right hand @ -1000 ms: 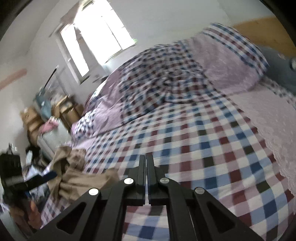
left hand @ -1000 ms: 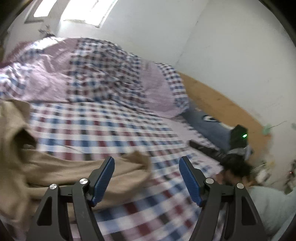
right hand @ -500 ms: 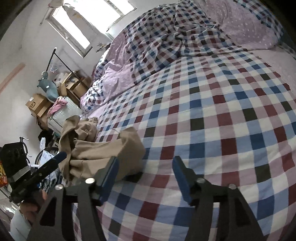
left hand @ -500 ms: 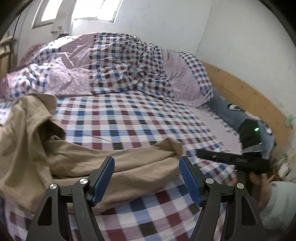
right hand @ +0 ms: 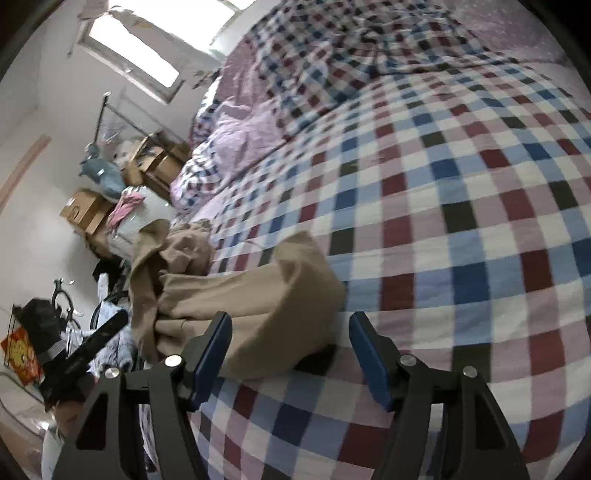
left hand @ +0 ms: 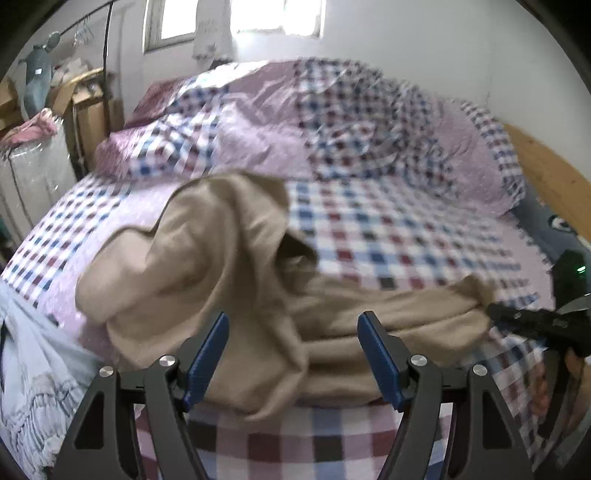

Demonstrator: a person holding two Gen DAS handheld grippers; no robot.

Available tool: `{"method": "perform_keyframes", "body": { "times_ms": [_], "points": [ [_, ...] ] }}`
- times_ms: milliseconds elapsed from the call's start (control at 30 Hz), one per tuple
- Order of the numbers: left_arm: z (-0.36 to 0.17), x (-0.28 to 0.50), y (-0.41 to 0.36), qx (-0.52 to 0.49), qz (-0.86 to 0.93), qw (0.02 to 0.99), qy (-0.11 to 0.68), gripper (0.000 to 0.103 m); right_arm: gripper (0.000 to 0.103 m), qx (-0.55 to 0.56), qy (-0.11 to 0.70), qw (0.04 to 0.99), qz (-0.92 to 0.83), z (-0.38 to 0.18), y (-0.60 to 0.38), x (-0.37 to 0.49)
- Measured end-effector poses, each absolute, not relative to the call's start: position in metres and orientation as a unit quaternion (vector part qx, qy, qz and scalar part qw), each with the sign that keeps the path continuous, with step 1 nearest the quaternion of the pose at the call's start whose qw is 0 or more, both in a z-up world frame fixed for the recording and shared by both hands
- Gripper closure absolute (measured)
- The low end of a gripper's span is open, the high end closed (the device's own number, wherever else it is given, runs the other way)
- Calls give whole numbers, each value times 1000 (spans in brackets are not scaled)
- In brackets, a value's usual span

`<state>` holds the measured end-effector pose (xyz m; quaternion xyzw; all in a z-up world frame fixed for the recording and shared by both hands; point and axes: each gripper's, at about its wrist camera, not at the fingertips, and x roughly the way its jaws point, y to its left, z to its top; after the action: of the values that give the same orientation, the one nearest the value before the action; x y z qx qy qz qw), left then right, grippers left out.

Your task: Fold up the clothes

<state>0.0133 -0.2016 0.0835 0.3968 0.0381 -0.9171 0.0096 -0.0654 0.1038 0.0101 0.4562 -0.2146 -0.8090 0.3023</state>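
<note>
Left wrist view, left tool (left hand: 293, 354) released over tan garment (left hand: 221, 266), right tool (right hand: 290, 354) released w/ garment's end between fingers

Daylight pours from an overexposed window (left hand: 258, 16) beyond the tongs; motion blur smears the duvet (left hand: 351, 118) ahead; fisheye bending and dark vignette ring both views' edges.

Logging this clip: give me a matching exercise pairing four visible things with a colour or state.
Things:
1. garment
2. bed sheet
3. left gripper
4. headboard

States:
A. wooden
B. open, holding nothing
C. tan, crumpled, unfolded
D. checked red, blue and white

Pairs: 1-C, 2-D, 3-B, 4-A
</note>
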Motion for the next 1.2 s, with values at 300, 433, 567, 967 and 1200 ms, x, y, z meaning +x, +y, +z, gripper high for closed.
{"method": "perform_keyframes", "body": {
  "times_ms": [300, 433, 567, 967, 1200],
  "points": [
    [57, 4, -203, 422, -905, 54, 32, 97, 95, 422, -189, 301, -834, 21, 110, -59],
    [85, 14, -214, 359, -929, 60, 73, 100, 96, 376, -178, 267, -869, 44, 131, -56],
    [113, 27, -221, 297, -947, 71, 98, 100, 96, 346, -186, 226, -891, 62, 167, -59],
    [163, 55, -198, 142, -976, -21, 163, 101, 97, 160, -201, 79, -963, 161, 288, -18],
    [156, 45, -170, 168, -964, -83, 187, 100, 96, 122, -199, 43, -972, 184, 320, 25]
  ]
}}
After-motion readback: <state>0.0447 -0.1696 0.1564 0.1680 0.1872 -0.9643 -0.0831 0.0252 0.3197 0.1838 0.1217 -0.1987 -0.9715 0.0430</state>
